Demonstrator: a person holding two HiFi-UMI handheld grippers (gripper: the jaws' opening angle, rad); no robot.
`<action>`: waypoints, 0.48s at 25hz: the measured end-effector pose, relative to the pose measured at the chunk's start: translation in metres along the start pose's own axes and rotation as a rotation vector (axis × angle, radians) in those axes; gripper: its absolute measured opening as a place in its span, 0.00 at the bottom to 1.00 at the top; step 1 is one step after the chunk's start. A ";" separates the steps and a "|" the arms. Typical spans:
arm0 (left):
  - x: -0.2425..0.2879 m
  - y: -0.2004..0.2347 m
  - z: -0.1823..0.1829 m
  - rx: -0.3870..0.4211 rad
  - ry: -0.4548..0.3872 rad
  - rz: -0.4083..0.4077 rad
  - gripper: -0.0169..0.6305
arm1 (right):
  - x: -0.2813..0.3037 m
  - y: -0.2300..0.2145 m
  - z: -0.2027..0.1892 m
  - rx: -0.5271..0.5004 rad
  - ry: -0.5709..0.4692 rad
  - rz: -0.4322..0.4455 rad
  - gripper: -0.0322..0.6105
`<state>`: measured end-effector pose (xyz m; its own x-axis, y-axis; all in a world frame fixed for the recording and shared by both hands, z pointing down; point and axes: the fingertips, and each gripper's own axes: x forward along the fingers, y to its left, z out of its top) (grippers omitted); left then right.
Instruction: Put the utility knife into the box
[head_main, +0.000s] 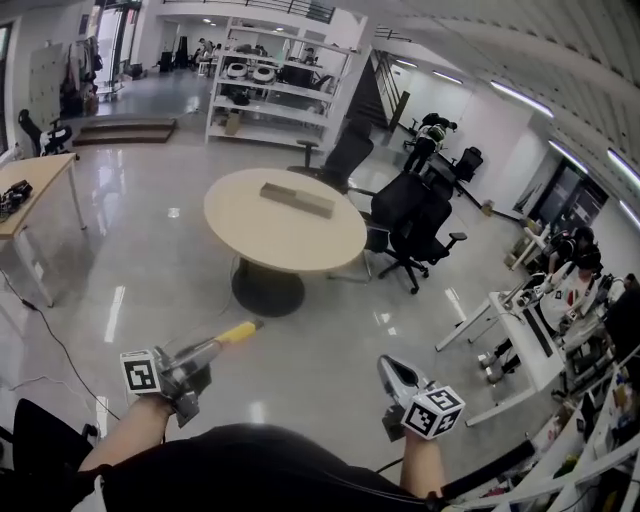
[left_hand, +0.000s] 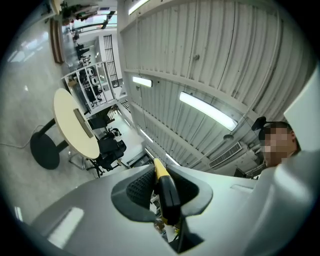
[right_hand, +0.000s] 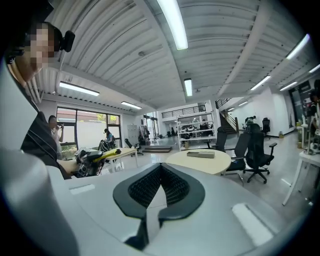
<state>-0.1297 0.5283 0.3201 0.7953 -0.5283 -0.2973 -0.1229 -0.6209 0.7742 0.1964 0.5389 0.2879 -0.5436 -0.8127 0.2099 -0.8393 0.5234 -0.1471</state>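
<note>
Pickup done: left gripper (left_hand: 161, 175) fingers (left_hand: 139, 186) are clamped on the black-and-yellow utility knife (left_hand: 169, 192), whose yellow end sticks out past the fingertips. The right gripper (right_hand: 161, 169) fingers (right_hand: 146, 187) are closed together with nothing between them. Ahead of both sets of fingers lies open floor (head_main: 150, 270), then the round worktop (head_main: 250, 228), well apart from the fingertips, with the flat box (head_main: 297, 199) lying on it. Judged remaining: carry the knife over to the worktop, bring it above the box and release it inside; whether the box stands open cannot be told from here.
</note>
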 end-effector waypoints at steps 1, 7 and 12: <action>-0.013 0.008 0.018 0.011 -0.009 0.011 0.13 | 0.022 0.011 0.004 -0.002 -0.005 0.016 0.07; -0.075 0.049 0.098 -0.030 -0.102 0.051 0.13 | 0.125 0.054 0.014 -0.011 0.019 0.077 0.07; -0.103 0.076 0.132 0.022 -0.127 0.106 0.13 | 0.181 0.070 0.021 -0.027 0.056 0.117 0.07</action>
<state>-0.2992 0.4585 0.3357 0.6960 -0.6597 -0.2835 -0.2164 -0.5693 0.7932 0.0394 0.4231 0.2953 -0.6371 -0.7301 0.2470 -0.7694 0.6214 -0.1478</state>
